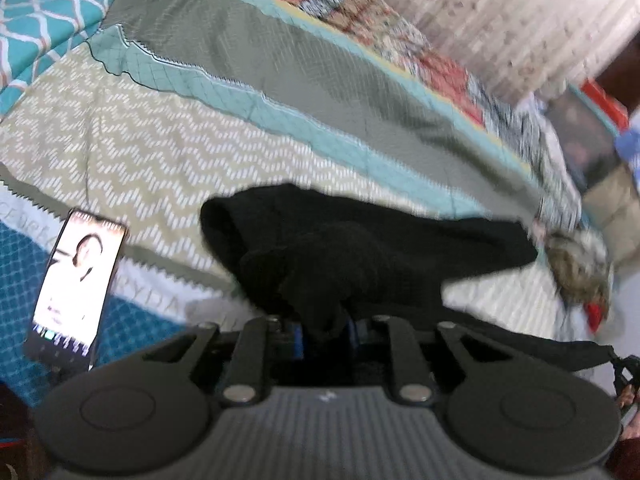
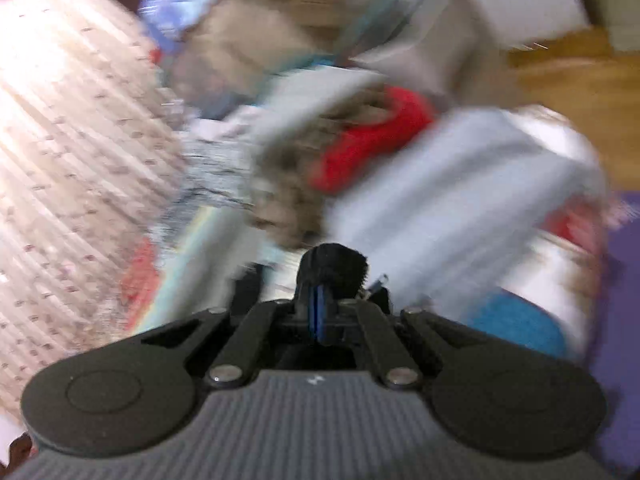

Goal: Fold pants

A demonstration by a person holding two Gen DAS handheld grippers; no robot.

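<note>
The black pants (image 1: 360,248) lie bunched on the patterned bedspread (image 1: 132,152), with a strip of cloth running off to the right. My left gripper (image 1: 324,330) is shut on a fold of the black pants at their near edge. In the right wrist view, my right gripper (image 2: 320,312) is shut on a small tuft of the black pants (image 2: 334,266). That view is heavily blurred by motion.
A lit phone (image 1: 76,284) lies on the bed at the left. A teal patterned pillow (image 1: 40,28) sits at the far left. A pile of clothes, red, white and brown (image 2: 372,148), lies beyond the right gripper. A pale curtain (image 2: 68,160) hangs at the left.
</note>
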